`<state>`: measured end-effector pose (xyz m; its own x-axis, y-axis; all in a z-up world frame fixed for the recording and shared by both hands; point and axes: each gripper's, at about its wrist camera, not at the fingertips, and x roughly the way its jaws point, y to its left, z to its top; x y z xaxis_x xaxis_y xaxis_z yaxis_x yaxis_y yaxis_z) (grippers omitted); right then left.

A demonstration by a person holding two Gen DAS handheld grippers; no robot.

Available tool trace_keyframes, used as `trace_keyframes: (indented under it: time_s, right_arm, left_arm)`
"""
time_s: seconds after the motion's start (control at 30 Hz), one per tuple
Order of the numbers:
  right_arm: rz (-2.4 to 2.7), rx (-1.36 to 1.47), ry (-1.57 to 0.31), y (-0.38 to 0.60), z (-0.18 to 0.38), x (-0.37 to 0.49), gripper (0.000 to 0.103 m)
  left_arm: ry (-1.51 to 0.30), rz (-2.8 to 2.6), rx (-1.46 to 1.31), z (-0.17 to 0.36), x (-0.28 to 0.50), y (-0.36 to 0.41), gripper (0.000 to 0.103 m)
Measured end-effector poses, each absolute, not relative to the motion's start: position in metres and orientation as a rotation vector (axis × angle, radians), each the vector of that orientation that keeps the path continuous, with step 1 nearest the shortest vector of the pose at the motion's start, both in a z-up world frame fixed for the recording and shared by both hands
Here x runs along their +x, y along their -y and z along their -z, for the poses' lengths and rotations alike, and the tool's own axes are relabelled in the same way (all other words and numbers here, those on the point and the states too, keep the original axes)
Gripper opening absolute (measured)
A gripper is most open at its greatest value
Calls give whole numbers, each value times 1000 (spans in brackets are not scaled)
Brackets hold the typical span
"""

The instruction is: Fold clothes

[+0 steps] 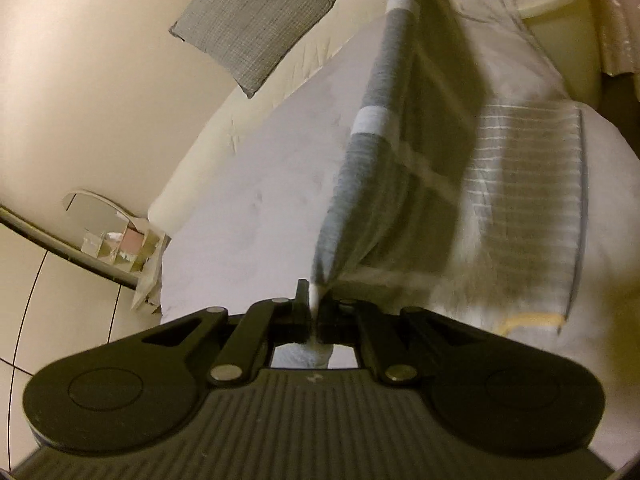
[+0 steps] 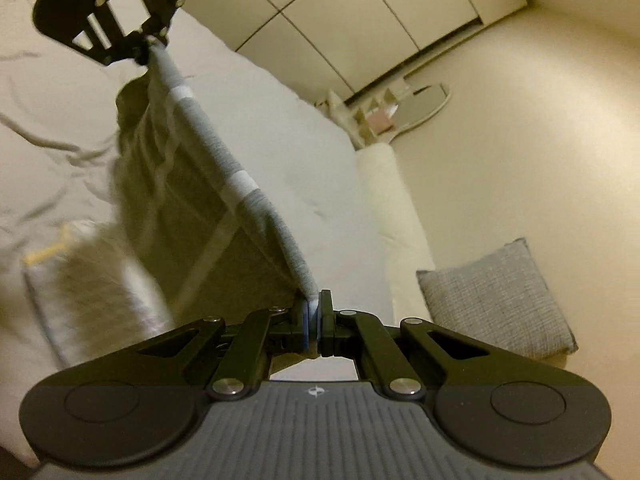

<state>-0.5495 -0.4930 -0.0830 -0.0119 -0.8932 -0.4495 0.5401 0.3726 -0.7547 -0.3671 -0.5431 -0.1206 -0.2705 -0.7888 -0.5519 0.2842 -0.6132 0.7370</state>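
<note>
The left gripper (image 1: 314, 304) and the right gripper (image 2: 314, 312) were each clamped on an end of a grey garment with white stripes (image 1: 372, 120), stretching its edge taut above the white bed (image 1: 260, 184), the rest hanging toward a folded striped cloth (image 1: 532, 184).

a grey cushion (image 2: 496, 300) on the floor, white bed (image 1: 256, 200), wardrobe doors (image 2: 360, 8).

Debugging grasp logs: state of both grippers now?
Left gripper: closed on one end of the striped cloth.
Right gripper: closed on the cloth's other end.
</note>
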Motion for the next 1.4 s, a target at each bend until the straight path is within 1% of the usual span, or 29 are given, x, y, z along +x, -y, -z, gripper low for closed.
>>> trace_keyframes:
  time_s: [0.07,0.13,0.3,0.33,0.4,0.5,0.6,0.67,0.73,0.8,0.97,1.03,1.1,1.23,1.37,1.4]
  right_arm:
    - [1179,-395,-1080,505,102,-570,0]
    - [1157,-357,-1116,512,138,-586,0]
    - [1033,-216,-1277,528,261,-605,0]
    - [1007,-189,-1307,528,280,-606,0]
    - [987,-176,-1329,524,302,-607,0]
    - [997,-185,-1315,515,312,-606,0]
    - [1008,-215,-1305,513,316,-606,0]
    - [1035,-251,-1296,503,322,-606,9]
    - [1074,-294,-1273,490,323,-605,32]
    - [1110,-345,-1251,477,327,-606,42]
    - [1139,-525,-1248,454,359,-597,41]
    - [1139,-585,-1257,447,372,-592,34]
    - [1149,-617,-1260,445,383,-590,31]
    - [1178,-670,-1250,448,395,-589,31]
    - [1184,-735,-1241,448,400,-588,29]
    - [1185,-729,-1242,450,401,-589,25]
  left_arm:
    - [659,1943,1302,147,-389,543,2]
    - [643,1936,1357,184,-407,543,2]
    - [558,1934,1566,306,-440,534,3]
    - [556,1931,1578,318,-441,531,4]
    - [552,1928,1592,338,-442,524,4]
    - [559,1935,1534,342,-437,518,5]
    - [601,1956,1474,345,-432,512,10]
    - [617,1966,1416,347,-430,511,14]
    - [641,1963,1350,354,-427,512,18]
    - [667,1949,1276,360,-422,508,19]
    - [764,1924,1142,378,-415,493,19]
    - [802,1914,1115,382,-413,489,19]
    - [828,1908,1097,385,-412,488,19]
    - [841,1901,1067,387,-408,489,20]
    - [895,1844,1060,397,-410,485,20]
    - [901,1825,1072,398,-413,485,20]
